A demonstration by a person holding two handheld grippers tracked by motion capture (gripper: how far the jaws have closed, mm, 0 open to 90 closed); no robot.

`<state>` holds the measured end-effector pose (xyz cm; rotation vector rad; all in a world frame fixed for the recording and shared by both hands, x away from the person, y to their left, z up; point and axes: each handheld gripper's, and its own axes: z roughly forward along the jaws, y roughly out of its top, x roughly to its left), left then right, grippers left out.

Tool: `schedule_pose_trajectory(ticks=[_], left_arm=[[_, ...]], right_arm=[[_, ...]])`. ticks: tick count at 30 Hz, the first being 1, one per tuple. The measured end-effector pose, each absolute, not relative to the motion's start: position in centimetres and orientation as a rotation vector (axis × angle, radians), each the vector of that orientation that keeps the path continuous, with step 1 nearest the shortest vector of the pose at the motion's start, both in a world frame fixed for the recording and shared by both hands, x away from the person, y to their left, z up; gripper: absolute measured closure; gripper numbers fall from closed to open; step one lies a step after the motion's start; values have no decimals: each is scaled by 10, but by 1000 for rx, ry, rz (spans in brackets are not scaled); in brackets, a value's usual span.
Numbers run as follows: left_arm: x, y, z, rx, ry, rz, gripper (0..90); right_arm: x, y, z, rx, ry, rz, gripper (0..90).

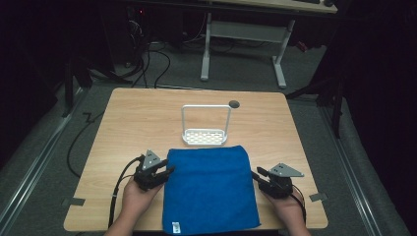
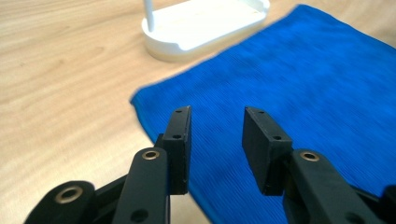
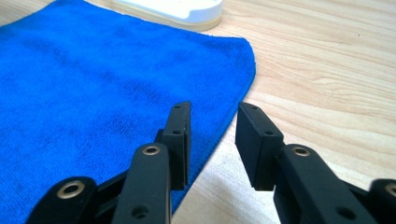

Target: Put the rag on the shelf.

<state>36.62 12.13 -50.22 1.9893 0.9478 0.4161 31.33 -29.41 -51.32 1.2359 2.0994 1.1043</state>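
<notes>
A blue cloth [image 1: 209,189] lies flat on the near half of the wooden table [image 1: 133,118], with a small white label at its front edge. My left gripper [image 1: 169,171] rests at the cloth's left edge, held by a hand. In the left gripper view its jaws [image 2: 217,112] stand open above the cloth's [image 2: 299,79] corner with nothing between them. My right gripper [image 1: 255,173] sits at the cloth's right edge. In the right gripper view it [image 3: 214,106] is open over the border of the cloth [image 3: 93,79], gripping nothing.
A white rack [image 1: 205,136] with a tall loop handle stands just behind the cloth, its base touching the far edge. A dark round hole [image 1: 234,103] marks the table's far side. Grey tape pieces [image 1: 73,201] sit at the front corners. Cables trail off the left edge.
</notes>
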Motion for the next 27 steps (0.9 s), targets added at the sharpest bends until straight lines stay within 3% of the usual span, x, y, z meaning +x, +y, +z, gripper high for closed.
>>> schedule_pose_trajectory(ticks=[12, 19, 27], left_arm=[[418, 116, -525, 1987, 1071, 400, 604], [438, 111, -533, 2002, 1136, 357, 603], [436, 109, -533, 2014, 1132, 395, 643]], right_arm=[[338, -290, -513, 1223, 2082, 1111, 565], [385, -278, -510, 1279, 2052, 1032, 701], [430, -274, -521, 1397, 2059, 930, 712]])
